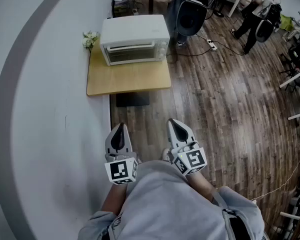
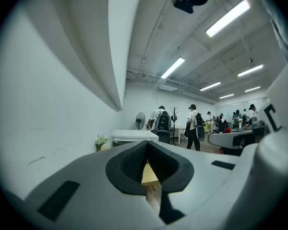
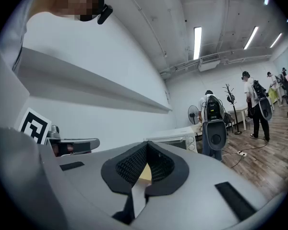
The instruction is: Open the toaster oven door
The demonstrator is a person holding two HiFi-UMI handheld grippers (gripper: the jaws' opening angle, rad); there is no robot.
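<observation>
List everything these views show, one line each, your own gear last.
toaster oven: one, white, door shut, at the table's back edge
table: one, light wood, against the wall
flowers: one small bunch, pale, left of the toaster oven
power strip: one, white, on the floor right of the table
people: several, far end of the room
left gripper: one, grey, shut, empty, held low
right gripper: one, grey, shut, empty, held low
</observation>
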